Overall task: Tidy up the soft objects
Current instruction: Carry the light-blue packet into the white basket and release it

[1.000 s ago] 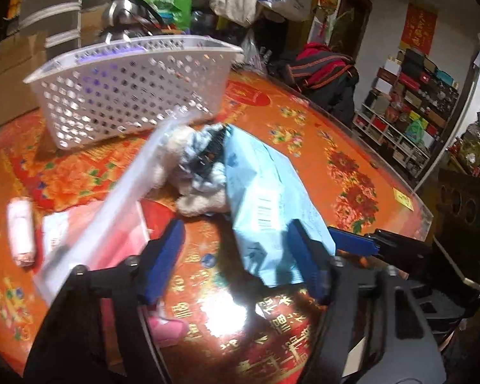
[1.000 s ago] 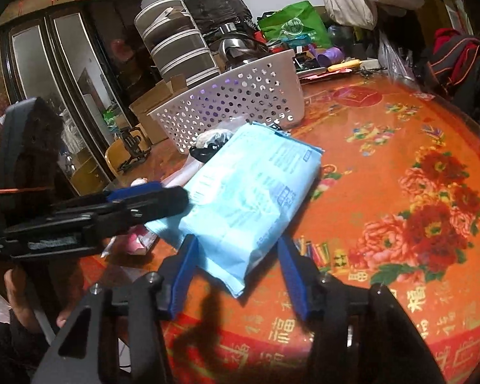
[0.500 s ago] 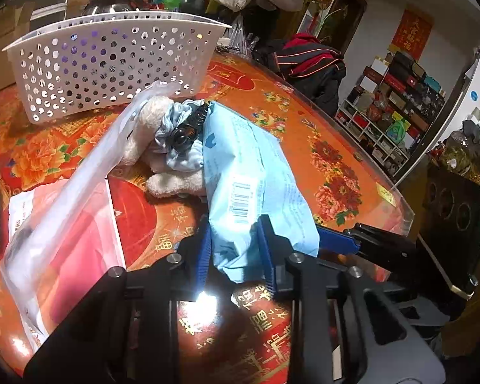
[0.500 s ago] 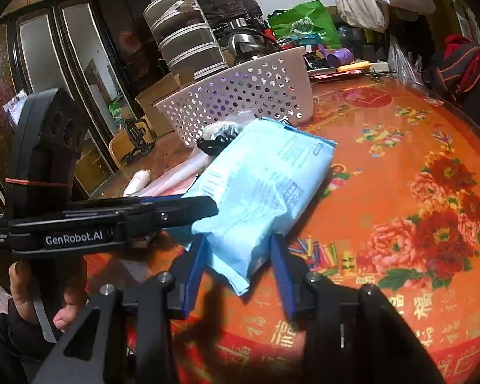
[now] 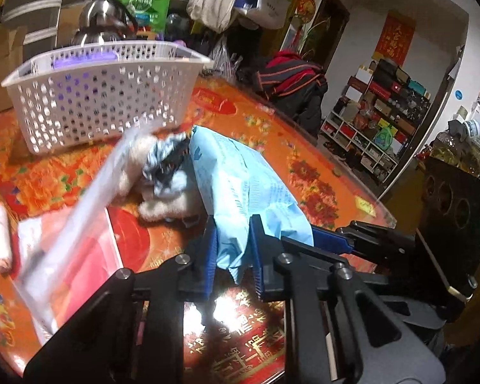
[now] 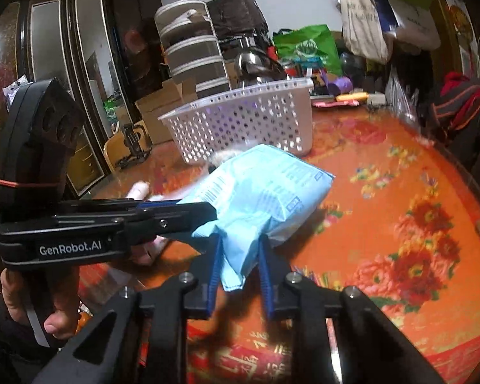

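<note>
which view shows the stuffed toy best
Left wrist view: the stuffed toy lies in the open beside the blue pack. In the right wrist view the pack hides all but a pale tuft.

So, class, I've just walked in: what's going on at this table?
A person is working two handheld grippers on one soft light-blue packet. The left gripper and the right gripper each pinch its near end, jaws closing on the wrapper. The rest of the packet lies toward a plush toy on the orange floral table. A white perforated basket stands behind; the packet is not yet in it.
</note>
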Demonstrator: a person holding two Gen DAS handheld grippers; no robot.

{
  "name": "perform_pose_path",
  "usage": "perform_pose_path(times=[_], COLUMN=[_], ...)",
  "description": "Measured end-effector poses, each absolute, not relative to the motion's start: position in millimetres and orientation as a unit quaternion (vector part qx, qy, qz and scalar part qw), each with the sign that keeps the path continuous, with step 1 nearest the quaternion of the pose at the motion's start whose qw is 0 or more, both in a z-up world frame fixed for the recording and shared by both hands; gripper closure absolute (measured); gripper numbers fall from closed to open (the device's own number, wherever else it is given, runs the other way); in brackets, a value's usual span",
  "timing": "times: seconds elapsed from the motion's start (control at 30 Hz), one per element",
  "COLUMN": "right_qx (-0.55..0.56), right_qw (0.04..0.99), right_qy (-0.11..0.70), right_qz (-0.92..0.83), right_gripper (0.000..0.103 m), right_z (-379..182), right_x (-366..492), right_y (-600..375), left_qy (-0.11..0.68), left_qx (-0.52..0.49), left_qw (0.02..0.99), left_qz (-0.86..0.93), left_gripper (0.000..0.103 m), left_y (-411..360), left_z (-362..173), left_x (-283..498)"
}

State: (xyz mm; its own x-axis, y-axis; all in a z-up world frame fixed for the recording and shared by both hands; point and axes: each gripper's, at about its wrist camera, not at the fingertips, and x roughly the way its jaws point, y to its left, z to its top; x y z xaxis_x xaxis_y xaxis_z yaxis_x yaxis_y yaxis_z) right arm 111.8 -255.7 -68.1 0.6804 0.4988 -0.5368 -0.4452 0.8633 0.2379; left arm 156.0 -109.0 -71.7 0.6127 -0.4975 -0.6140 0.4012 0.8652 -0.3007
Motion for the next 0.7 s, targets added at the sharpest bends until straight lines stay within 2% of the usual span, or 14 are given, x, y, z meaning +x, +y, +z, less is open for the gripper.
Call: perform_pose_path(times=[0.37, 0.7], right_qx=[-0.009, -0.045], right_qw=[0.931, 0.929], right_qy=[0.247, 0.221], right_qz=[0.267, 0.292], right_gripper=[0.083, 0.083], right_z=[14.1, 83.1], right_x=[132.7, 220.6], right_y=[-229.7, -196.2], left_qy=[0.291, 0.259], left_qx=[-0.07, -0.066], left_qw=[0.925, 0.943], left_qz=[-0.234, -0.2], left_gripper=[0.087, 0.087], left_y=[-76.7, -41.2], left_z=[25.3, 106.3], left_x=[172.0, 254.8])
